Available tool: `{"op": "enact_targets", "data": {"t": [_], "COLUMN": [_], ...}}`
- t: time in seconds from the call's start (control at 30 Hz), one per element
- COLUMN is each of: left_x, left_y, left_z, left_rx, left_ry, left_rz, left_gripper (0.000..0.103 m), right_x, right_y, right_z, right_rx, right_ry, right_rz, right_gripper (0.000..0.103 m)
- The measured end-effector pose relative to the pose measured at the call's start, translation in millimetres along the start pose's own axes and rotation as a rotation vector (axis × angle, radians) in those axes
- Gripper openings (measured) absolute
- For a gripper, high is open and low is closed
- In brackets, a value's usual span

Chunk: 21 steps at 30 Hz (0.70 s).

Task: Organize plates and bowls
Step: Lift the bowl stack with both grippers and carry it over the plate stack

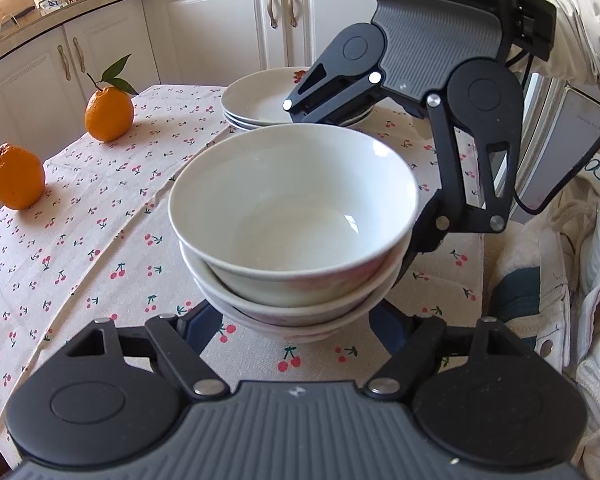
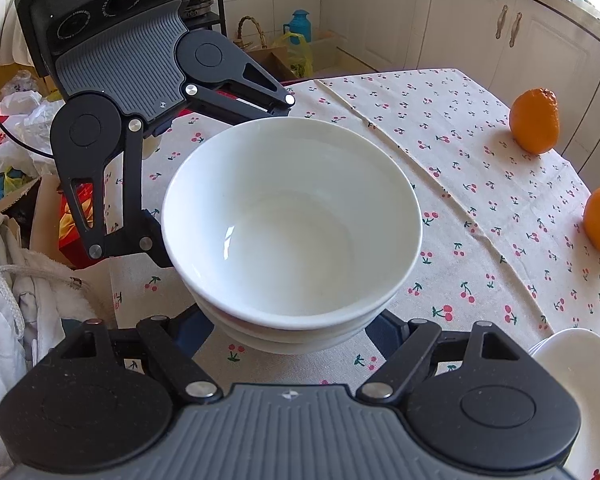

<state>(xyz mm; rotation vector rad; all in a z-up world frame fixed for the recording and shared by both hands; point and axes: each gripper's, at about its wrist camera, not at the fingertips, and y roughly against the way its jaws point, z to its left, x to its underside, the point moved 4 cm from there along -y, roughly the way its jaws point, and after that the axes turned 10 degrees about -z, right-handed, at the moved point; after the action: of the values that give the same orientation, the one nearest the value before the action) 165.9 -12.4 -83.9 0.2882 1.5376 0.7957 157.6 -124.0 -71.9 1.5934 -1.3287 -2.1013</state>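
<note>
Bowl stack [image 1: 292, 232] nested three high, seated on bench [image 1: 80, 240], enclosed between spread fingers of left gripper [image 1: 294, 320] and right gripper [image 2: 292, 328]; clamping contact cannot be confirmed. Plate stack [image 1: 260, 100] already formed beyond left fingers. Stacking judged largely done; final placement outstanding.

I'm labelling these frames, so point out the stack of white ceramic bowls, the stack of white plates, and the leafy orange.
stack of white ceramic bowls [image 1: 292, 216], left wrist view, top bowl's inside.
stack of white plates [image 1: 256, 98], left wrist view, top plate's face.
leafy orange [image 1: 109, 114], left wrist view, peel.
</note>
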Motion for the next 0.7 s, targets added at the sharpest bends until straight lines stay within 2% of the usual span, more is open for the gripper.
{"op": "enact_targets", "data": {"t": [0.33,0.7], "left_x": [-21,-71], "left_y": [-9,-39], "left_z": [-4,7], "left_rx": [-0.004,0.028], "left_ry": [-0.018,-0.064], "left_rz": [-0.031,-0.086], "left_gripper": [0.08,0.08], "right_x": [4,15], "right_y": [22,68], "right_z": [-9,-45], "right_rx": [0.033,0.121], "right_ry": [0.01,0.015], "right_rz": [-0.01,-0.012], "right_gripper": [0.085,0.085]}}
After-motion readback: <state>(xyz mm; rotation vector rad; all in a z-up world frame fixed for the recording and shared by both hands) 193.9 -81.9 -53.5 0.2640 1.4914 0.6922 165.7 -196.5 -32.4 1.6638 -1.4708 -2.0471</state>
